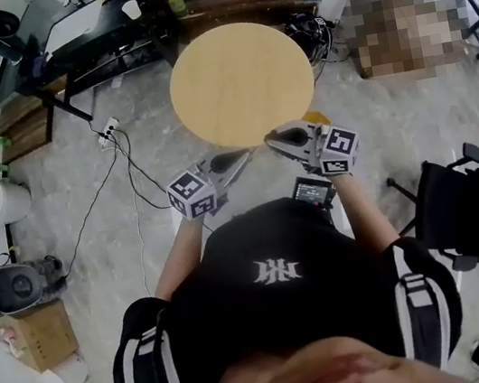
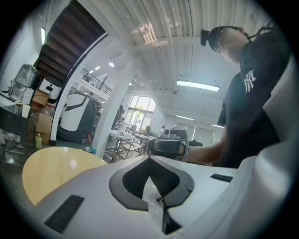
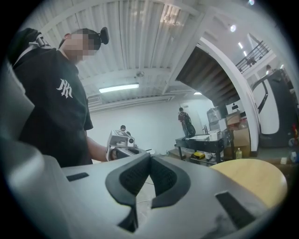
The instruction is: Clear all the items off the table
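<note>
The round wooden table has a bare top with nothing on it; its edge also shows in the left gripper view and the right gripper view. My left gripper hangs at the table's near edge, pointing right, jaws shut and empty. My right gripper faces it from the right, tips nearly meeting, also shut with nothing held. Each gripper appears in the other's view, the right gripper and the left gripper.
A black desk with a cup and a bottle stands behind the table. Cables and a power strip lie on the floor at left. A black chair is at right; a white bin and a cardboard box at left.
</note>
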`<state>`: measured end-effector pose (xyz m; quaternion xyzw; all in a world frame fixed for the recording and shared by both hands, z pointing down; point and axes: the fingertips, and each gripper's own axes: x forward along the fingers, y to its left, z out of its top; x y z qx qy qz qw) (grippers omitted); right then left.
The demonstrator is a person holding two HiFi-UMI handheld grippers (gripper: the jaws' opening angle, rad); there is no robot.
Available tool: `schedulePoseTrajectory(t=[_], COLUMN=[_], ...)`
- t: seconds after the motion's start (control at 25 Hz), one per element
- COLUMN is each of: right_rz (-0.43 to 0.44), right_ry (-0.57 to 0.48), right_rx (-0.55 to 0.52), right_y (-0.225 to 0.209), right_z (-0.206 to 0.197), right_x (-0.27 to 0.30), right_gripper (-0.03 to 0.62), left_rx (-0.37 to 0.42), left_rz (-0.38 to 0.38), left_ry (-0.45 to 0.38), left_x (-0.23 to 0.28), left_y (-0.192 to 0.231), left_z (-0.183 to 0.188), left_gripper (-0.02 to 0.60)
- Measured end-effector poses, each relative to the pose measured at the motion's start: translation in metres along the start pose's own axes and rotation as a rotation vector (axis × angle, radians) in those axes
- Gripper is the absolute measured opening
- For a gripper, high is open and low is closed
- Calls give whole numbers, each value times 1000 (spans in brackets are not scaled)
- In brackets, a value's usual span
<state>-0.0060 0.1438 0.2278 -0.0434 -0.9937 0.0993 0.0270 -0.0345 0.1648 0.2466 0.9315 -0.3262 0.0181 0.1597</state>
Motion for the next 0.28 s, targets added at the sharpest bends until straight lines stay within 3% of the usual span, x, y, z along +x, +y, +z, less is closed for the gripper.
schedulePoseTrajectory(t=[0.28], right_rz=[-7], right_ry=[-15], right_rx=[-15], right_y=[5], right_z=[8], right_x=[2], right_gripper=[2], left_rx=[27], left_rz=[-14], left_ry=[-5], left_x=[-3], left_y=[-1], left_z=[12], left_gripper=[12])
